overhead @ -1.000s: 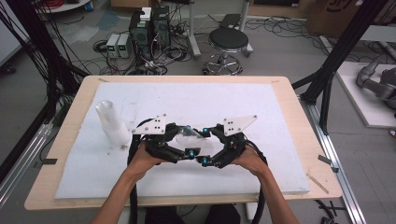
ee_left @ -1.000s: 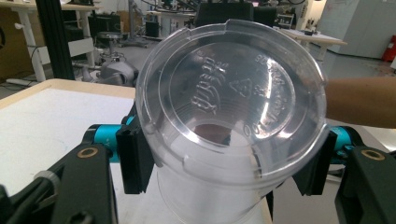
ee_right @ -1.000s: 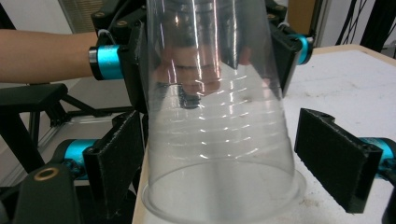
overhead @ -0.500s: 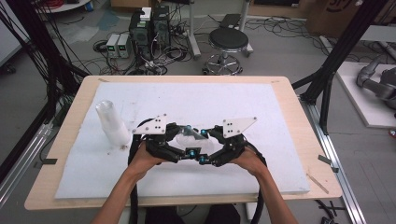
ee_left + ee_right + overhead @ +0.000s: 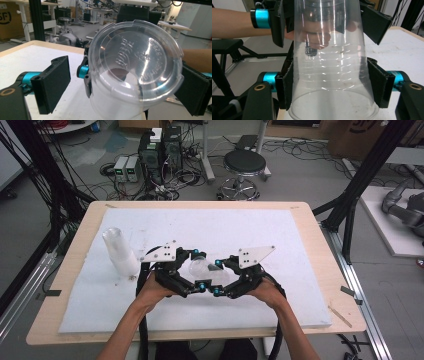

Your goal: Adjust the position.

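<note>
Overall light: bright, even, diffuse indoor light in all 3 views.
Shadows: soft and faint; a weak shadow lies on the white mat (image 5: 300,250) under the hands.
Glare: vertical white streaks run down the clear cup (image 5: 332,62) in the right gripper view; broad pale sheen covers its embossed base (image 5: 135,60) in the left gripper view.
Exposure: the white mat is near washed out; black frame posts (image 5: 372,167) hold little detail.
Focus: the cup base is sharp; the room behind it is soft.
Blur: the high view is slightly soft and grainy.
Distortion: table edges bow slightly in the high view.
</note>
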